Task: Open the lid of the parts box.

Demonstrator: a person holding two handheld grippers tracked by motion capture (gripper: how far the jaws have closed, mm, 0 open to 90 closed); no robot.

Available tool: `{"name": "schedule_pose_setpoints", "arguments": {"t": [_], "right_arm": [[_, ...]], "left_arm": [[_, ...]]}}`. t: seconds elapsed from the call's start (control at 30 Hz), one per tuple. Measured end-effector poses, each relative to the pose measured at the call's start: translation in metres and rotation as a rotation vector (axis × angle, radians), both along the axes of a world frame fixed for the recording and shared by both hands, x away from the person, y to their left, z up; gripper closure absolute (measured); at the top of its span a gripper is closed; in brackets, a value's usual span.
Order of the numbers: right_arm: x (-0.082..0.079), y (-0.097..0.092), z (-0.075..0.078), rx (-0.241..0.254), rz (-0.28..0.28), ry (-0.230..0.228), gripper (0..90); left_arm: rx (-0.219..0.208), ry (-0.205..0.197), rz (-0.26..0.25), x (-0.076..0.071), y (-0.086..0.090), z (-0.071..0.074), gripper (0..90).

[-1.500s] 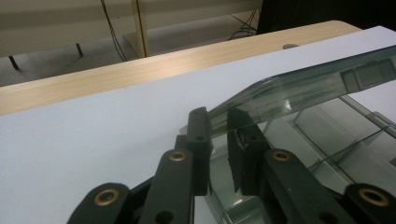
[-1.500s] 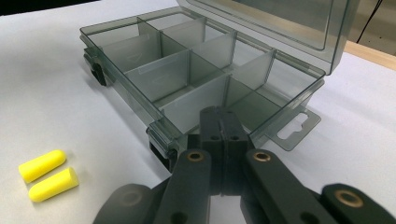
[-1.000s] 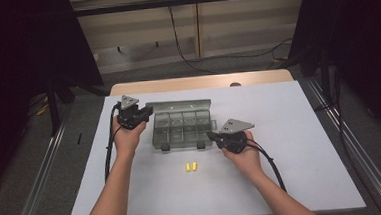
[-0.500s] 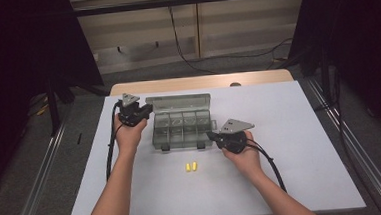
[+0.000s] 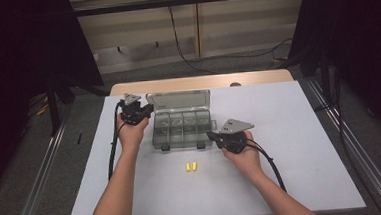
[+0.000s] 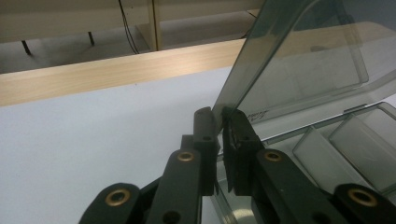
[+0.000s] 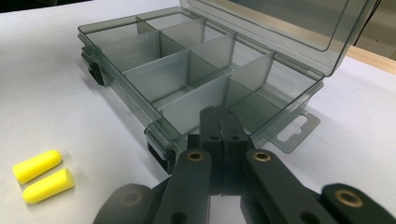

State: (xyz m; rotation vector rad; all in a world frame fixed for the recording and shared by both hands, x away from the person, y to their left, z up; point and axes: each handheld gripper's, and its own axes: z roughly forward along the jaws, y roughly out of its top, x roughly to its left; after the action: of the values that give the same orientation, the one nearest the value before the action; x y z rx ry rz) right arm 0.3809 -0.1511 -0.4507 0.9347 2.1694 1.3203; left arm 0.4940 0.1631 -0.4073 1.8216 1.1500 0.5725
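My left gripper [image 6: 219, 121] is pinching the edge of the box's lid [image 6: 299, 56], jaws nipped onto the smoky plastic w/ only the sheet's thickness between them. Vs the earlier frames the lid [image 5: 179, 100] has swung up further: a sec ago it sat low over the compartments, now it stands raised at the back, leaning away from me. So opening is pretty much done imo. The organiser box [image 5: 182, 130] sits mid-table on the white table [image 5: 300, 131], btw my hands, compartments all bare.

My right gripper [image 7: 219, 116] is pressed fully together, nothing in it, tips against the box's right front corner, prob steadying it. Hasn't shifted vs earlier frames.

Two yellow earplugs [image 5: 191, 166] lie side by side on the table just in front of the box, same spot as before, untouched. Likely next: let go of lid & fetch those
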Motion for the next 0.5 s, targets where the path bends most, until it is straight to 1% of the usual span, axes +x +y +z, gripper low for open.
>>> {"name": "schedule_pose_setpoints", "arguments": {"t": [0.13,0.2,0.27,0.3,0.43,0.47,0.5], "right_arm": [[0.0000,0.0000,0.0000,0.000,0.000,0.000,90.0],[0.0000,0.0001,-0.0001,0.000,0.000,0.000,90.0],[0.0002,0.0001,-0.0003,-0.003,0.002,-0.002,90.0],[0.0003,0.0003,-0.0003,-0.004,0.001,-0.004,90.0],[-0.0001,0.0005,-0.0004,-0.005,0.000,-0.005,90.0],[-0.0001,0.0005,-0.0005,-0.005,0.000,-0.006,90.0],[0.0002,0.0004,-0.0005,-0.004,0.001,-0.005,90.0]], "left_arm": [[-0.009,0.002,0.000,0.0028,0.0004,-0.0007,84.8],[-0.020,0.004,0.007,0.0040,0.0000,-0.0016,84.9],[-0.014,0.010,0.007,0.0055,-0.0003,-0.0032,85.0],[-0.022,0.011,0.013,0.0063,-0.0008,-0.0043,85.1],[-0.017,0.010,0.019,0.0078,-0.0012,-0.0068,85.0],[-0.027,0.016,0.022,0.0079,-0.0012,-0.0070,85.0],[-0.028,0.016,0.022,0.0081,-0.0013,-0.0071,85.1]]}}
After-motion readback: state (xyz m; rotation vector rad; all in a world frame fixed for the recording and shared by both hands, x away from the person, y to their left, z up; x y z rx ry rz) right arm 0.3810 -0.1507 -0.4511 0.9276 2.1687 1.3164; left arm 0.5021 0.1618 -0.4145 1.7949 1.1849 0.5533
